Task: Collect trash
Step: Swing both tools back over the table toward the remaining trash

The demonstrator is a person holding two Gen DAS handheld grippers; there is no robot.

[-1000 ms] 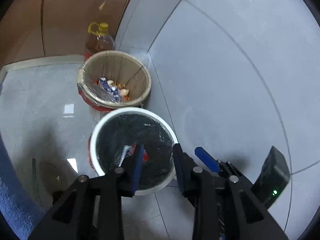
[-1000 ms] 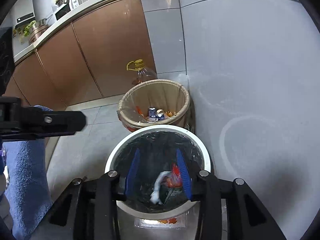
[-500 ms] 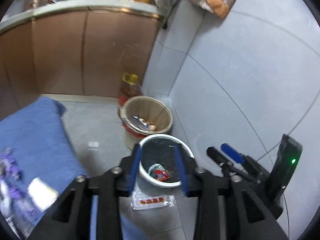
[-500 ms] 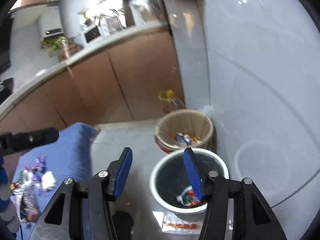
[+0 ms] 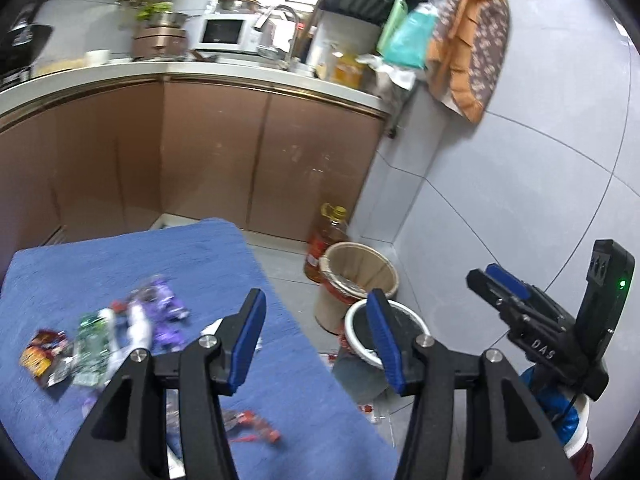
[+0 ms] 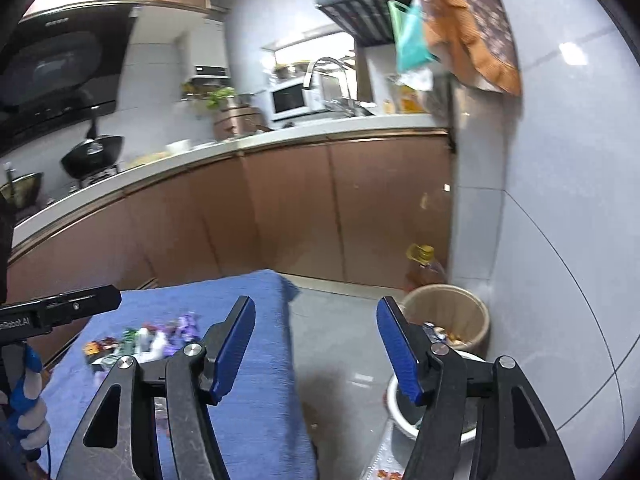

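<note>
Both grippers have lifted away from the white bin [image 5: 384,334] and now face the blue cloth [image 5: 120,268] beside it, where the wrappers [image 5: 132,328] wait. The left gripper [image 5: 316,338] and right gripper [image 6: 316,346] have just been opening, about halfway, with nothing between the jaws.

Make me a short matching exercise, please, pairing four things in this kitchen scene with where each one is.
Things:
1. wrappers
2. oil bottle
3. microwave
4. orange cloth

Places:
A. on the counter
B. hanging on the tiled wall
C. scattered on the blue towel
D. on the floor behind the tan bin

Pairs: 1-C, 2-D, 3-A, 4-B
</note>
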